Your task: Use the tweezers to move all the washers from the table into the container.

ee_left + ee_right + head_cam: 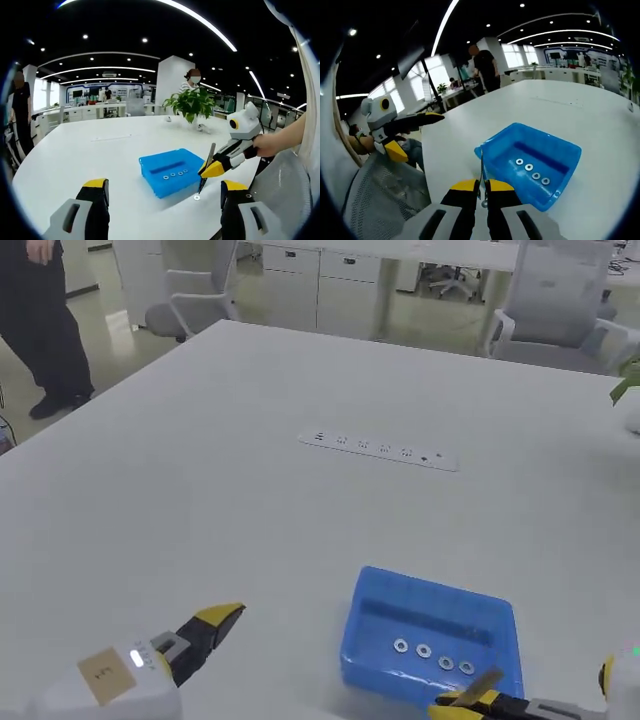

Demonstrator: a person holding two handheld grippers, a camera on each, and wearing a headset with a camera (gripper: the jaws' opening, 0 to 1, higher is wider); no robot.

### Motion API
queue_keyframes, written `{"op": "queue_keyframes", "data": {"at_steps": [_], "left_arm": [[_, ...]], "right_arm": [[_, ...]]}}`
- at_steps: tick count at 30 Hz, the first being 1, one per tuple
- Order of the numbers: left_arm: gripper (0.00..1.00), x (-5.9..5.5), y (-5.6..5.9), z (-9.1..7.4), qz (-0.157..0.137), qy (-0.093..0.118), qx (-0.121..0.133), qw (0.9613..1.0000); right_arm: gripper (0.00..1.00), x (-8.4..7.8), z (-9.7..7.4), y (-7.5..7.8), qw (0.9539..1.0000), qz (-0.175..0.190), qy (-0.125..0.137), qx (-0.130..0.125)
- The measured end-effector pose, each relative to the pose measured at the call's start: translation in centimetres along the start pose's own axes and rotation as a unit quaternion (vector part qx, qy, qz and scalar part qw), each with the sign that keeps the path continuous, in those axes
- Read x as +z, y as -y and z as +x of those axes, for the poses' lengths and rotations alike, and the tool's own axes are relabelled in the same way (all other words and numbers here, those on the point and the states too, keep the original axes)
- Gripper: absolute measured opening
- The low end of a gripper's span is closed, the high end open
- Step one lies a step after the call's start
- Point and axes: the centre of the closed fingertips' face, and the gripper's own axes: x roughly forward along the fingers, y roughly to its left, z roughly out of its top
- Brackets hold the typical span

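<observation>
— How far along?
— Four washers [423, 651] lie in the container [430, 588]; one washer [196, 197] lies on the tabletop [300, 510] just beside it.
— And the grip?
— The right gripper [482, 184] has its fingers [465, 186] narrow, pinching the tweezers [206, 167]; the left gripper [164, 184] is wide, empty.

Open and bare across most of the tabletop [200, 470], left of and beyond the blue container [360, 640]. Low in the way mid-table: a flat power strip [378, 450]. Crowded at the container's near wall, with the right gripper [452, 703] clamping tweezers [484, 684] just beside it. Wide gap between container and left gripper [228, 620], jaws spread. Open from above into the container, four washers [423, 651] flat on its floor.
</observation>
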Motion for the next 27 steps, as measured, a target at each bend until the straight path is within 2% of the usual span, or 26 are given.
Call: {"op": "queue_keyframes", "data": {"at_steps": [6,10,19,21,23,26,27], "left_arm": [[0.95,-0.1,-0.1,-0.1,-0.003,-0.001,0.002,1.0000],[0.95,-0.1,0.0,0.0,-0.002,-0.003,0.000,1.0000],[0.95,-0.1,0.0,0.0,-0.002,-0.003,0.000,1.0000],[0.95,-0.1,0.0,0.0,-0.003,-0.004,-0.001,1.0000],[0.95,-0.1,0.0,0.0,-0.002,-0.003,0.000,1.0000],[0.95,-0.1,-0.1,0.0,-0.002,-0.002,0.001,1.0000],[0.95,-0.1,-0.1,0.0,-0.002,-0.002,0.001,1.0000]], "right_arm": [[0.04,0.0,0.2,0.0,0.9999,0.013,0.004,0.004],[0.04,-0.5,0.5,0.2,0.9999,0.011,-0.004,0.004],[0.04,-0.8,0.6,-0.6,0.9997,-0.011,-0.017,0.011],[0.04,-0.8,0.7,-1.0,0.9994,-0.025,-0.021,0.015],[0.04,-1.0,0.8,-1.3,0.9975,-0.060,-0.033,0.018],[0.04,-1.2,1.1,-2.4,0.9901,-0.124,-0.057,0.033],[0.05,-1.4,1.2,-2.7,0.9882,-0.135,-0.063,0.035]]}}
